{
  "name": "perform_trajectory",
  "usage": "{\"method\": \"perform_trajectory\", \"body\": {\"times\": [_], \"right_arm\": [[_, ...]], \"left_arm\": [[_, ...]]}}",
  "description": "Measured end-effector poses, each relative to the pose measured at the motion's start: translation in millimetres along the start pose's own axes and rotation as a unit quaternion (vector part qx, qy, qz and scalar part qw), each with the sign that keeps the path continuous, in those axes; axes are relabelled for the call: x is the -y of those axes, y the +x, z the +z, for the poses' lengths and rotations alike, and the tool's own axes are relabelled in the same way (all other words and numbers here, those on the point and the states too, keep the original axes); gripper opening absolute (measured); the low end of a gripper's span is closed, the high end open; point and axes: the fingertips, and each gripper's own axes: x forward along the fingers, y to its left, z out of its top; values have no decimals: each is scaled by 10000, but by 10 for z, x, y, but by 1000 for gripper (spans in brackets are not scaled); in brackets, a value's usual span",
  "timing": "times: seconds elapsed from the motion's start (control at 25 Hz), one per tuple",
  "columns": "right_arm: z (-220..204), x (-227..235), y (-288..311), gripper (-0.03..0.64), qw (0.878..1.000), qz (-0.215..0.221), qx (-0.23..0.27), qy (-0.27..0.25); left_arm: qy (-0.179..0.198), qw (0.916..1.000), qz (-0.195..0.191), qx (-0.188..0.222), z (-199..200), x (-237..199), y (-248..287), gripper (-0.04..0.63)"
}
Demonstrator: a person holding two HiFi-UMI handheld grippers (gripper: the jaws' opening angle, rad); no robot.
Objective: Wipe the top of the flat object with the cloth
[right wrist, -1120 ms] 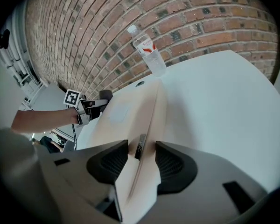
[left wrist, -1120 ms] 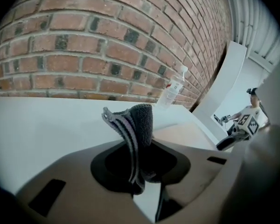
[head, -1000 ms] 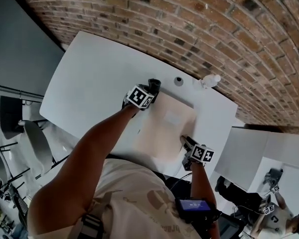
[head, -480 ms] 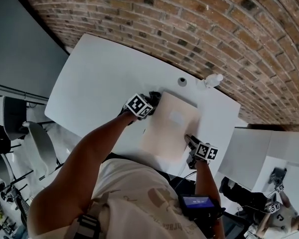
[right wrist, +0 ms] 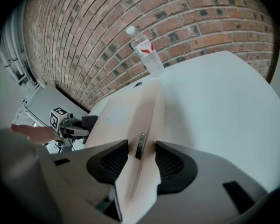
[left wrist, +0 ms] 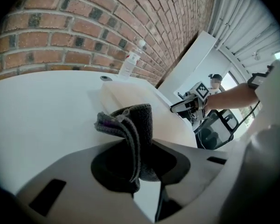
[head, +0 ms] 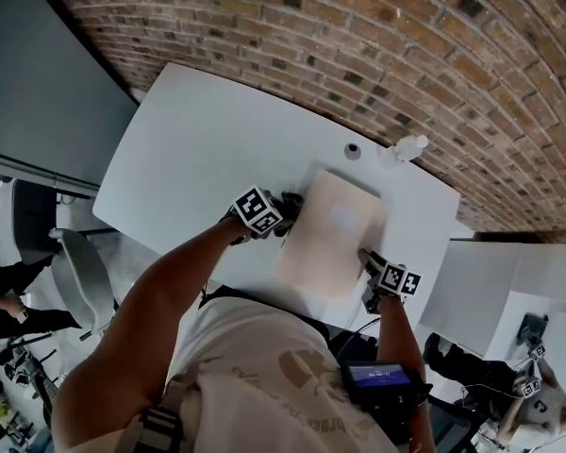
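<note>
Both tools hold something. Your left gripper (left wrist: 140, 166) squeezes the dark cloth (left wrist: 130, 125), just beside the flat object (head: 330, 239). Your right gripper (right wrist: 140, 160) pinches its thin edge.

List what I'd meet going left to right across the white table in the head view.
Left claw shut on a dark grey cloth → beige flat rectangular board → clear plastic bottle. The right claw and the small dark round table hole overlap the board, so are left out.
</note>
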Motion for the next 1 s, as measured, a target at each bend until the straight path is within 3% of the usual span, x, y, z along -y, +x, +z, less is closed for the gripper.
{"method": "perform_trajectory", "body": {"times": [0.24, 0.48, 0.6, 1.0], "right_arm": [[36, -5, 16, 195, 9999, -78, 81, -4], [1, 16, -3, 192, 9995, -172, 250, 52], [17, 12, -4, 192, 9995, -191, 260, -5], [-33, -58, 11, 190, 9991, -213, 80, -350]], "left_arm": [[-58, 9996, -285, 61, -339, 318, -93, 101], [-423, 9985, -292, 191, -742, 566, -82, 101], [-415, 9986, -294, 137, -913, 706, -92, 103], [-866, 9956, 235, 261, -1265, 1025, -239, 101]]}}
